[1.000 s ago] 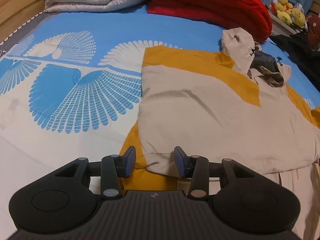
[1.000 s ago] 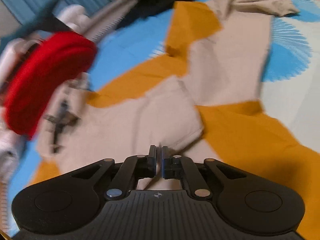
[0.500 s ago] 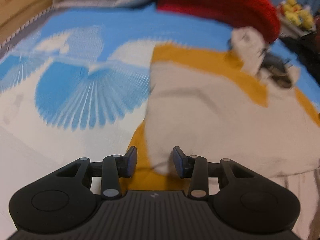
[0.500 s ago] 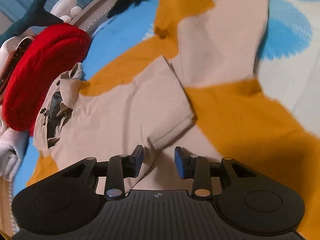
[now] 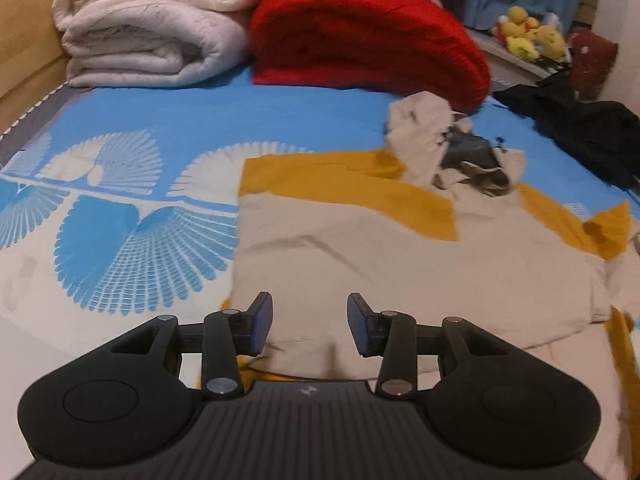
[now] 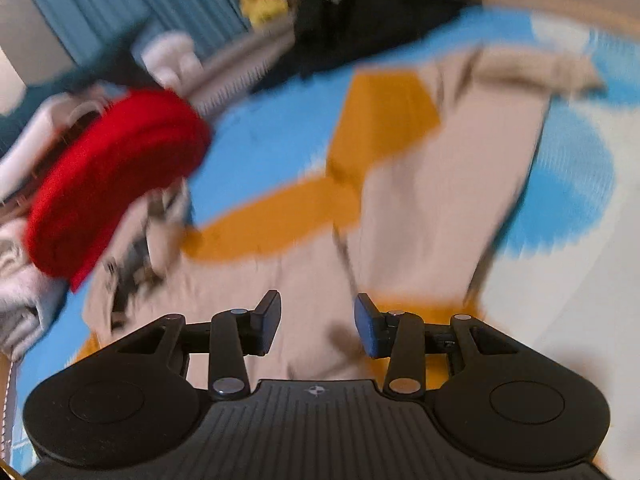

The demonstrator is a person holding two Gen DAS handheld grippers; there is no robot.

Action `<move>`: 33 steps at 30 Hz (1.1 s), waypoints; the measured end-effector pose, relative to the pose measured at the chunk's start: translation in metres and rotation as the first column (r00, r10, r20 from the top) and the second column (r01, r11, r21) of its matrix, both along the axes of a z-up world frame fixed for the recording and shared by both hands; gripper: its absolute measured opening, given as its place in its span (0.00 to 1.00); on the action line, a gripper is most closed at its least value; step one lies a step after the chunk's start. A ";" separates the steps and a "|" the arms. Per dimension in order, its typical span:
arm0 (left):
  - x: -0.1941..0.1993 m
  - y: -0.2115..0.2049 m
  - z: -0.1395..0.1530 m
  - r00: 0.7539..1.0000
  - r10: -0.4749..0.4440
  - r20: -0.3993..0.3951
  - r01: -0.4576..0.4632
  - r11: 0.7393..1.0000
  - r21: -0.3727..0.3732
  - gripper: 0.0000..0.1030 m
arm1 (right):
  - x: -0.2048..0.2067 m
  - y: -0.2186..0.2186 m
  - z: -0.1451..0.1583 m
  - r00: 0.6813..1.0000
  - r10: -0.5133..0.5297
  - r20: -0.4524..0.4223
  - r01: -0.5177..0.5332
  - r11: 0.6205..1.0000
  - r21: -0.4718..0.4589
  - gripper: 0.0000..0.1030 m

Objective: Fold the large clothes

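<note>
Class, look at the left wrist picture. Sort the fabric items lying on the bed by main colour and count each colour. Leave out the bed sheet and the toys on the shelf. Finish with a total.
White or cream: 1, the folded quilt
Red: 1, the folded blanket
Beige and orange: 1, the jacket
Black: 1, the dark garment
Total: 4

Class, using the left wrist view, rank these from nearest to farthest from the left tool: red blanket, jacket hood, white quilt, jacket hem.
1. Jacket hem, between the open left tool fingers.
2. Jacket hood, ahead right.
3. Red blanket and white quilt, far end; too close to rank.
</note>
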State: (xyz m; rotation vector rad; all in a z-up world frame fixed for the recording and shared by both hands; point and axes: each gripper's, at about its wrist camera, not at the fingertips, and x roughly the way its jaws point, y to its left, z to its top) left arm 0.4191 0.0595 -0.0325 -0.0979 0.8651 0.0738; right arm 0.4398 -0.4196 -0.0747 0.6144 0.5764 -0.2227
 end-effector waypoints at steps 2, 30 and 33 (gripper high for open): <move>-0.003 -0.008 0.000 1.000 -0.020 -0.002 0.020 1.000 -0.008 0.44 | -0.009 -0.022 0.009 0.998 -0.012 0.062 0.014 1.000 -0.023 0.37; -0.005 -0.042 -0.028 0.992 -0.124 -0.024 0.126 0.989 0.077 0.44 | 0.046 -0.289 -0.106 0.937 -0.350 0.008 0.334 0.900 0.279 0.34; -0.004 -0.040 -0.027 0.991 -0.132 -0.018 0.133 0.987 0.087 0.44 | 0.061 -0.295 -0.106 0.932 -0.363 0.024 0.344 0.902 0.260 0.34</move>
